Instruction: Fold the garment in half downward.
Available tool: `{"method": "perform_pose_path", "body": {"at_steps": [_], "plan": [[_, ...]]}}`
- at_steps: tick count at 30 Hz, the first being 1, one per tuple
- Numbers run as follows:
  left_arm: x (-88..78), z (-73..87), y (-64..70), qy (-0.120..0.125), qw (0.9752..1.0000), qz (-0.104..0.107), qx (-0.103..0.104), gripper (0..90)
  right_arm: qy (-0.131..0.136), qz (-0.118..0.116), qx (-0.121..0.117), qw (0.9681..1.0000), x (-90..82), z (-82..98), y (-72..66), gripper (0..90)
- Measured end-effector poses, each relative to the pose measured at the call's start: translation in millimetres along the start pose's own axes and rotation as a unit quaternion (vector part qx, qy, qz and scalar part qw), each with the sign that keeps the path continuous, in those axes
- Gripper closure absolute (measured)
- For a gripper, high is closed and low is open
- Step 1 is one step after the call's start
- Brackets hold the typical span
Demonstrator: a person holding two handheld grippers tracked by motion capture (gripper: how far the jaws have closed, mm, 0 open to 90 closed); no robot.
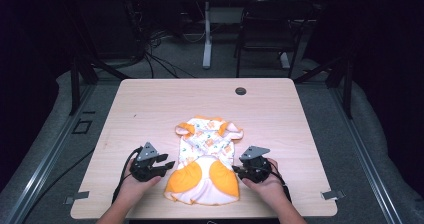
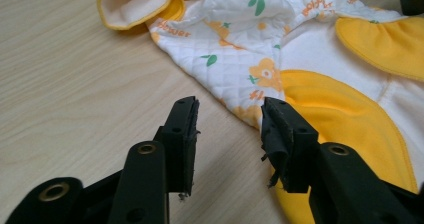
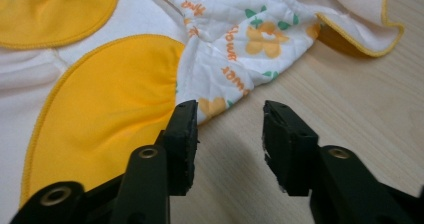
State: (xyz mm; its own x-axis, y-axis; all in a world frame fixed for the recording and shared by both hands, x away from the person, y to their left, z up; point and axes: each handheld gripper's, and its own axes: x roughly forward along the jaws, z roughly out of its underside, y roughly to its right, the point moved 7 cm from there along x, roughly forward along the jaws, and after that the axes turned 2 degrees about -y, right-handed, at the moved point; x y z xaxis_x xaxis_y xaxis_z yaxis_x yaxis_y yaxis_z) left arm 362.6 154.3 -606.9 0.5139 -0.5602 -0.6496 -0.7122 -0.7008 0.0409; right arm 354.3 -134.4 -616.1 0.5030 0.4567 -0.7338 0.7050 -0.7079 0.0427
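Both tongs (image 2: 227, 116) (image 3: 227, 119) agape beside floral garment (image 1: 206, 160), "flower" lettering close-up.

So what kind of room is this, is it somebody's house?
Probably not a house; it looks more like a lab or workshop. A plain wooden table stands on grey carpet, cables lie tangled on the floor behind it, and a black chair waits at another desk. Baby clothes lie ready between two grippers.

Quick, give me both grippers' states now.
Left gripper: open, holding nothing, at the baby garment's edge.
Right gripper: open, holding nothing, at its other edge.
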Motion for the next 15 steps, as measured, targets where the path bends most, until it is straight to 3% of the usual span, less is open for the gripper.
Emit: {"method": "perform_pose_path", "body": {"at_steps": [6,13,15], "plan": [[8.1,-4.5,6.4,0.0,0.9999,0.013,0.004,67.8,0.016,-0.01,-0.004,0.9998,4.4,-7.4,-3.7,68.9],[24.2,-4.9,17.8,-0.018,0.9992,0.025,0.024,70.5,0.004,-0.028,-0.014,0.9995,16.5,-9.4,-10.3,75.0],[28.5,-1.5,22.0,-0.035,0.9983,0.027,0.038,71.1,-0.001,-0.029,-0.017,0.9994,18.5,-8.1,-11.7,75.2]]}}
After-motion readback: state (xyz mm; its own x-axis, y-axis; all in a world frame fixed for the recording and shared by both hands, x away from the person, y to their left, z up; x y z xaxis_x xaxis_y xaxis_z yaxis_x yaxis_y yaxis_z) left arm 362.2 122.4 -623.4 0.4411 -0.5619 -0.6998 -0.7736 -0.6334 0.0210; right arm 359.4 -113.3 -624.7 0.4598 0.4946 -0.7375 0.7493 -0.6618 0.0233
